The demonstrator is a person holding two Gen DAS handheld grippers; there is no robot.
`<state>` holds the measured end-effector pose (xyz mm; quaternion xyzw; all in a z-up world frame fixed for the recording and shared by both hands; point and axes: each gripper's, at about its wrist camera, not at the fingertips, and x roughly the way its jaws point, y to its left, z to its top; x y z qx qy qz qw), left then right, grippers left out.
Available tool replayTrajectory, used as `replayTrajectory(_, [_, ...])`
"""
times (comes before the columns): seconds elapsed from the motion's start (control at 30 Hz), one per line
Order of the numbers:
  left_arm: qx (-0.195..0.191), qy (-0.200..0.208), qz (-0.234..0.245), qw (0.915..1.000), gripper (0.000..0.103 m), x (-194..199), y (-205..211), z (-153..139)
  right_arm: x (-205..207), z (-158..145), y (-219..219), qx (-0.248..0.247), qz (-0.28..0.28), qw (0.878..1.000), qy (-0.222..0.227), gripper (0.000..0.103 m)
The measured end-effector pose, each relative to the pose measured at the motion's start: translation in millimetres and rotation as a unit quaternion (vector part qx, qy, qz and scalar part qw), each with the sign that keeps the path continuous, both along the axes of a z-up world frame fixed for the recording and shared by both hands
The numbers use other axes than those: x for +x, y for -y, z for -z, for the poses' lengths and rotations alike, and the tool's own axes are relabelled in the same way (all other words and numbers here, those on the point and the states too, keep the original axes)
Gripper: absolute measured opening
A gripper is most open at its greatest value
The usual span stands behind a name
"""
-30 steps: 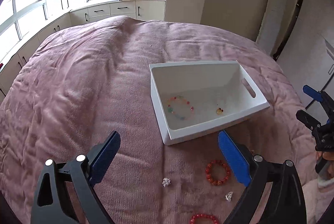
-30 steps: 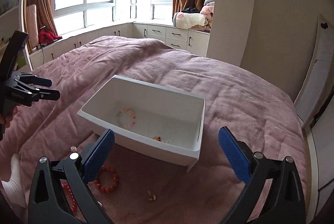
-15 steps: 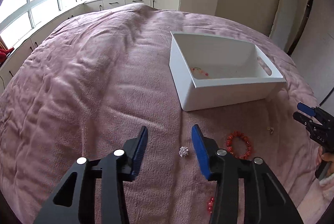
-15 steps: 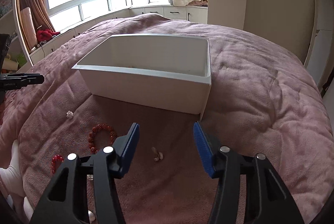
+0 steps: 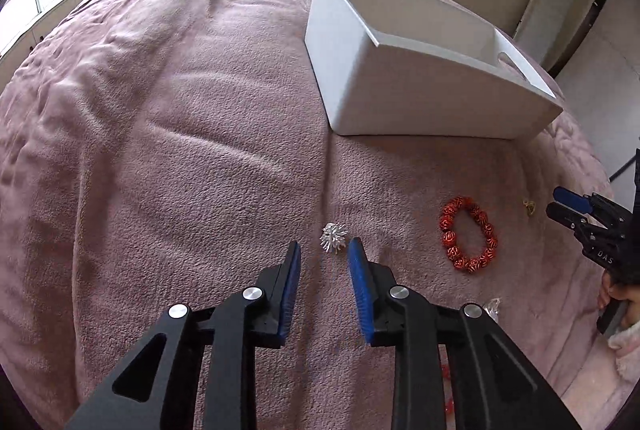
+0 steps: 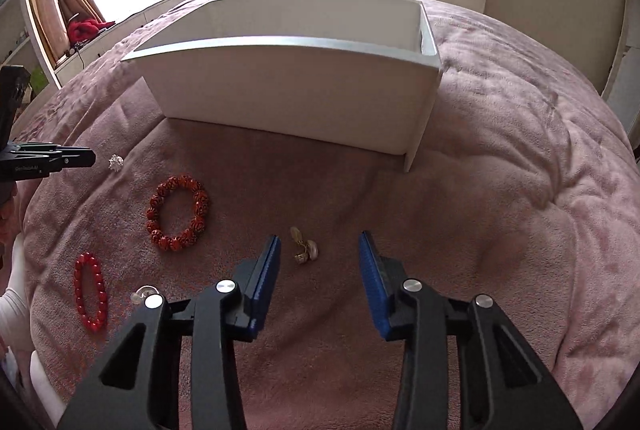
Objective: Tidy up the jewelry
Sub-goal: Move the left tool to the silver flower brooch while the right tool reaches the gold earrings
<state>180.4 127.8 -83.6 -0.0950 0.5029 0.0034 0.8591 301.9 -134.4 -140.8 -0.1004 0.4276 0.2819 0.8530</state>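
Jewelry inside white bin (image 5: 432, 97) hidden by wall.

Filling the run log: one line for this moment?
left gripper: open, at silver charm | right gripper: open, at gold earring | white bin: behind

Over the last second the left gripper (image 5: 324, 250) has dropped low over the pink plush bedspread (image 5: 160, 149) and narrowed its blue-padded jaws from wide apart to a small gap, its tips now just short of the small spiky silver ornament (image 5: 333, 237). The right gripper (image 6: 318, 242) has likewise come down from above the white rectangular plastic bin (image 6: 296, 97) and partly closed. Its tips now flank the little gold-and-pearl earring (image 6: 305, 250), which lies nearer the left pad.
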Motion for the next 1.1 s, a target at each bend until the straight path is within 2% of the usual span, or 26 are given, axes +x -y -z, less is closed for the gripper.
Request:
replayTrajectory(0.27, [0.020,-0.023,0.026,0.9992,0.047,16,23,15,1,19,-15,-0.026,-0.017,0.999,-0.009,0.040])
replayTrajectory(0.37, [0.029,-0.029,0.027,0.9988,0.047,20,24,20,2,22,-18,-0.034,-0.020,0.999,-0.010,0.040])
replayTrajectory(0.57, [0.046,-0.033,0.018,0.9983,0.047,24,26,22,5,27,-20,-0.034,-0.023,0.999,-0.021,0.023])
replayTrajectory(0.63, [0.042,-0.030,0.011,0.9986,0.047,23,25,20,5,27,-20,-0.032,-0.021,0.999,-0.022,0.023])
replayTrajectory(0.83, [0.063,-0.026,0.012,0.9976,0.048,29,24,19,6,28,-19,-0.028,-0.018,0.999,-0.027,0.023])
replayTrajectory(0.87, [0.063,-0.027,0.010,0.9976,0.047,30,23,19,6,28,-19,-0.026,-0.017,0.999,-0.030,0.020])
replayTrajectory(0.9, [0.065,-0.031,0.009,0.9974,0.046,32,23,20,7,28,-18,-0.024,-0.014,0.999,-0.035,0.017])
replayTrajectory(1.0, [0.063,-0.036,0.022,0.9972,0.028,31,26,24,8,28,-15,-0.017,-0.011,0.999,-0.040,0.017])
replayTrajectory(1.1, [0.057,-0.038,0.021,0.9974,0.022,30,28,24,7,27,-16,-0.018,-0.011,0.999,-0.038,0.017])
